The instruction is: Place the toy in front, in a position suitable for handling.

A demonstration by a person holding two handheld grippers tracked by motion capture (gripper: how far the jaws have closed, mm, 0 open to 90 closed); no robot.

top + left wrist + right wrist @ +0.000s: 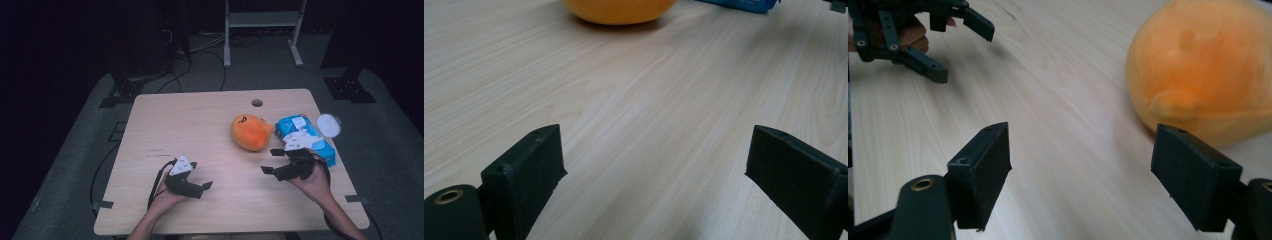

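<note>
An orange plush toy (251, 132) lies on the wooden table (200, 120), right of centre. My left gripper (200, 176) rests low near the front edge, left of the toy, jaws apart with nothing between them. In the left gripper view the gripper (654, 170) looks across bare wood, with the plush toy (619, 10) far ahead. My right gripper (270, 161) sits just in front of the toy, open and empty. In the right gripper view that gripper (1083, 170) points past the plush toy (1203, 70), which lies ahead of its right jaw, and the left gripper (923, 35) shows farther off.
A blue wipes pack (305, 137) lies right of the toy, close to the right hand, its edge also in the left gripper view (744, 4). A round white lid (328, 125) sits at the table's right edge. A cable hole (257, 103) marks the far side.
</note>
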